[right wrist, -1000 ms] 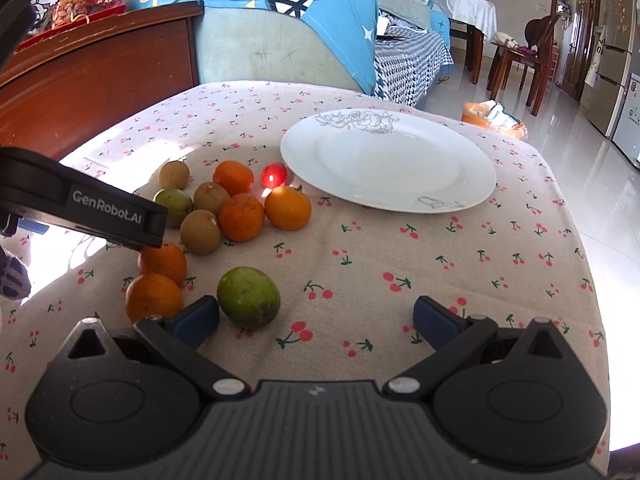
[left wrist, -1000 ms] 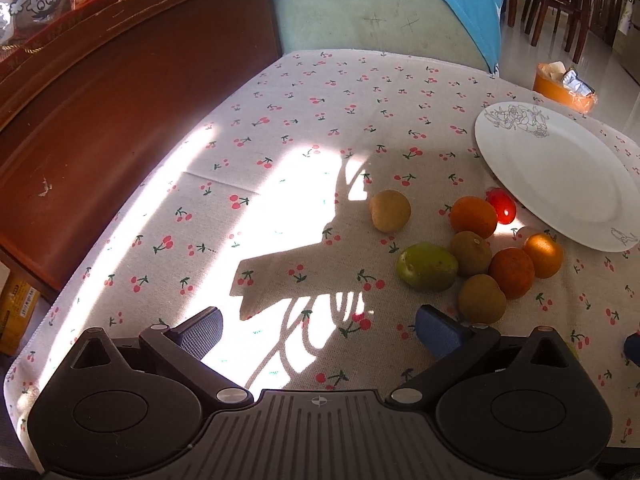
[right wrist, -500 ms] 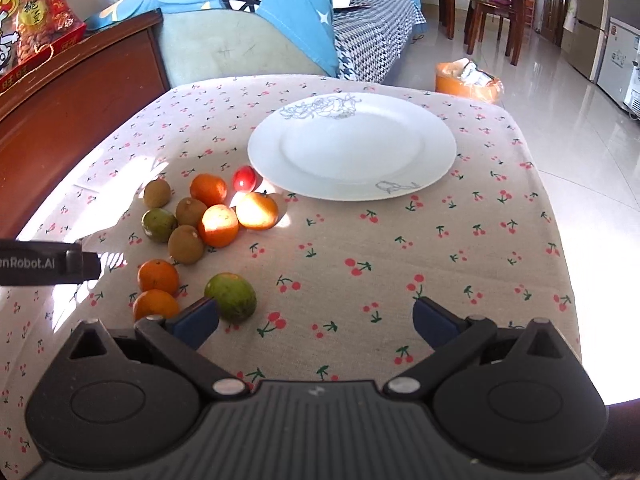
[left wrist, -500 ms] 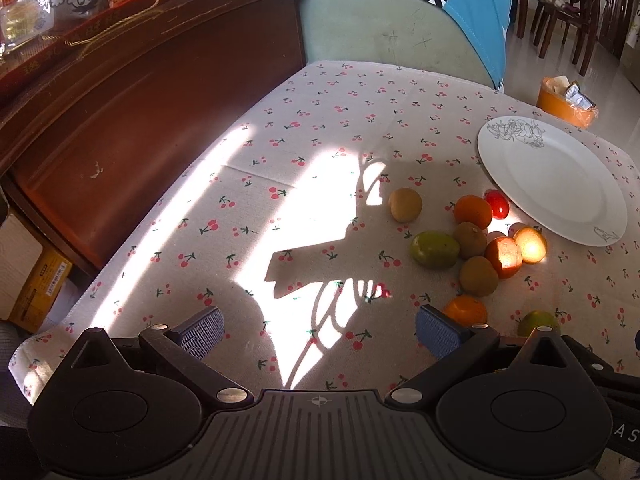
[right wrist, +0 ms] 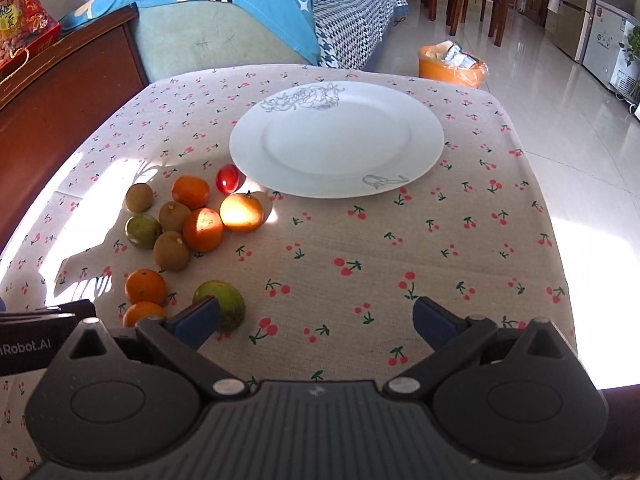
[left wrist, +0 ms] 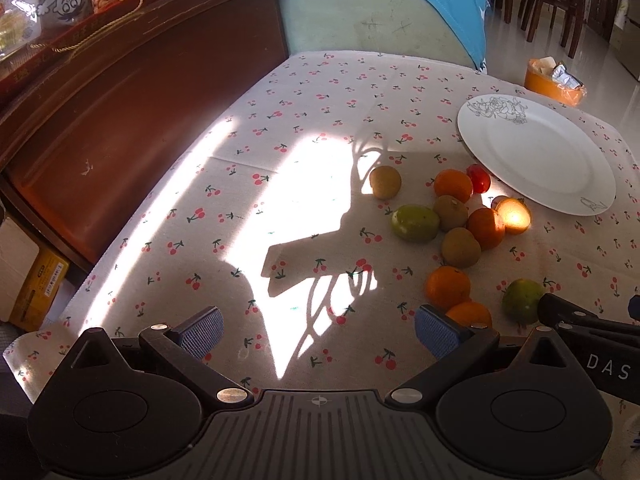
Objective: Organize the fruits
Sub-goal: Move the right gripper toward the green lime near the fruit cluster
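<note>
From my remote station, both grippers hang above a bench draped in a beige cloth printed with red cherries [right wrist: 400,248], sunlight cutting across its left half. My left gripper [left wrist: 318,330] has its blue-padded fingers spread wide with nothing between them, only bare cloth and shadow beneath. My right gripper [right wrist: 316,318] is likewise wide apart and empty; its left fingertip sits in front of a green round fruit [right wrist: 226,300], though I cannot tell whether they touch.

The fruit lies loose on the cloth, all of it left of the round white china plate with a grey floral line drawing [right wrist: 336,136], which carries nothing. A small red tomato [right wrist: 228,178] rests just beside the plate's rim, with a sunlit orange tangerine [right wrist: 241,213] near it. Close by, three brown kiwis [right wrist: 174,216] mix with two more tangerines [right wrist: 191,191] and a second green fruit [right wrist: 143,231] in a tight cluster, several touching. A pair of tangerines [right wrist: 145,286] sits nearer the grippers, one behind the other, beside the green fruit at my right fingertip.

In the left wrist view the black body of the right gripper shows at the lower right edge. Beyond the bench stand a dark wooden cabinet [left wrist: 132,120], a pale green sofa under a blue blanket [right wrist: 224,0], and an orange bin [right wrist: 450,65] on the tiled floor
</note>
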{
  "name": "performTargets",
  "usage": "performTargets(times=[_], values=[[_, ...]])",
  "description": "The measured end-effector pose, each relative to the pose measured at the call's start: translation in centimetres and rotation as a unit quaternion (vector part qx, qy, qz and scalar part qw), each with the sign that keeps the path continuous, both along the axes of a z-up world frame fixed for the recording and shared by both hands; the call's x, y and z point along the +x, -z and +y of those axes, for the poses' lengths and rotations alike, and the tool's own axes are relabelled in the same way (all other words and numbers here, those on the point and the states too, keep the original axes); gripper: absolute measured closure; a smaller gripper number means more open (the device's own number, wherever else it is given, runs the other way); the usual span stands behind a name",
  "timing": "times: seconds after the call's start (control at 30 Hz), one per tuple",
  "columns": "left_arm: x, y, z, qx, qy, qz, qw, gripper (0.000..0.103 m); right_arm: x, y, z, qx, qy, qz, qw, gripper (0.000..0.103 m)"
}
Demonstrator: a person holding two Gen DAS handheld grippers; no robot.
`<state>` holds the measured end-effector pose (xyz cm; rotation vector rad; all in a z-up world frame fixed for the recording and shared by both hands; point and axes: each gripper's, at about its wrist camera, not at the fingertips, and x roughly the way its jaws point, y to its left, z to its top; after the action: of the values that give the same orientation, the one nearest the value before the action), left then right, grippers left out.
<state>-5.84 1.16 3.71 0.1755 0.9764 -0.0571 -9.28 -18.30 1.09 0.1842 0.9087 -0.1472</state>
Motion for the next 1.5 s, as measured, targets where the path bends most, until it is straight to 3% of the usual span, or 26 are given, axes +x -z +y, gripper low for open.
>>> performTargets(times=[1.13,1.33,1.5], values=[[-0.4,-0.3,-0.2,-0.006,0.003,-0.009,0.9999,0.003,0.0,0.1,0.3,-0.006,-0.015,0.002,1.0,0.004],[-0.4,0.0,0.2,-0.007,0.003,-0.007,0.9999,0.003,-0.8,-0.2,-0.8,0.028,-0.025,-0.014,0.999,0.007],[-0.4,0.0,1.0,-0.02,-0.003,-0.008,0.9998,0.007,-1.4,0.0,-2.1,0.06,-0.03,-0.024,0.997,0.017]])
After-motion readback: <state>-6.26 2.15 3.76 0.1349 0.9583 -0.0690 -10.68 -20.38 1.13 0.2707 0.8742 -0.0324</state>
